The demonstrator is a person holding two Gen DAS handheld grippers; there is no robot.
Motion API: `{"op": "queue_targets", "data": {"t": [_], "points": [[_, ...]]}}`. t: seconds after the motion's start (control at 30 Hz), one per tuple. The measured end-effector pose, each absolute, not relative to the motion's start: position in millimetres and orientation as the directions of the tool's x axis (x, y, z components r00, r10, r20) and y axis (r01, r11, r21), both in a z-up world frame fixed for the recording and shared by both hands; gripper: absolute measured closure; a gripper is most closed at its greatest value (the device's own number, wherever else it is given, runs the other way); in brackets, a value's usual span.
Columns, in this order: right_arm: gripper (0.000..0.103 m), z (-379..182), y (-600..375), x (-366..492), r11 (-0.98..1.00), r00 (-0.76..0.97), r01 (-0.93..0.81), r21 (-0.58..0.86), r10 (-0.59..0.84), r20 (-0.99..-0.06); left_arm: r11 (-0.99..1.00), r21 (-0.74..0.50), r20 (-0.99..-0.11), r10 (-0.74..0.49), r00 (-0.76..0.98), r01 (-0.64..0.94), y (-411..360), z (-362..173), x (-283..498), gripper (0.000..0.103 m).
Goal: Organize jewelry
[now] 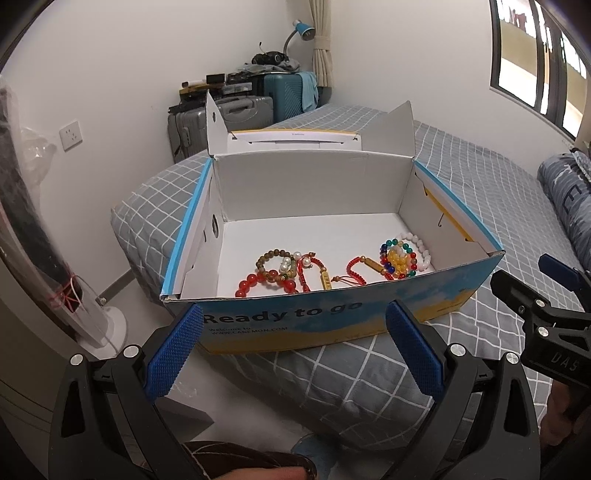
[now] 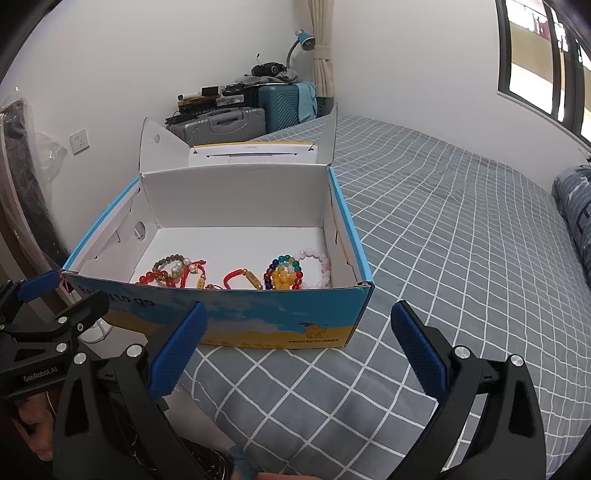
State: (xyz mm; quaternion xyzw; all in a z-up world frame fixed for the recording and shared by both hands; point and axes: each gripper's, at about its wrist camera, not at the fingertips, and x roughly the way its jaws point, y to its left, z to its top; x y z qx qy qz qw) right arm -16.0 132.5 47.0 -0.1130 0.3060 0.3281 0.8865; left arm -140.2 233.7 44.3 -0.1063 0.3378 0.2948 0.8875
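An open blue and yellow cardboard box (image 1: 332,317) (image 2: 258,317) sits on a grey checked bed. Inside lie several bead bracelets: a brown wooden one (image 1: 271,260) (image 2: 168,260), a red bead one (image 1: 255,282) (image 2: 155,277), red cord ones with gold charms (image 1: 354,269) (image 2: 240,277), a multicoloured one (image 1: 400,258) (image 2: 284,269) and a pale pink one (image 1: 421,249) (image 2: 319,266). My left gripper (image 1: 291,350) hangs open in front of the box's near wall, holding nothing. My right gripper (image 2: 295,350) is open too, short of the box's right corner.
The bed (image 2: 443,240) stretches right toward a rolled grey quilt (image 2: 576,210). Suitcases (image 1: 236,118) and a blue lamp (image 1: 303,29) stand at the back wall. A wrapped fan (image 1: 55,258) stands left of the bed. The right gripper's body (image 1: 546,317) shows in the left view.
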Motion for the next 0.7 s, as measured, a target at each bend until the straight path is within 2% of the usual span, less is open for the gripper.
{"op": "queue_targets", "data": {"t": [0.7], "points": [[0.008,44.0,134.3,-15.3,0.761,0.599,-0.649,-0.007,0.505,-0.621,0.805,0.029,-0.658,0.461,0.595,-0.592,230.1,46.7,-139.7,0.006]]}}
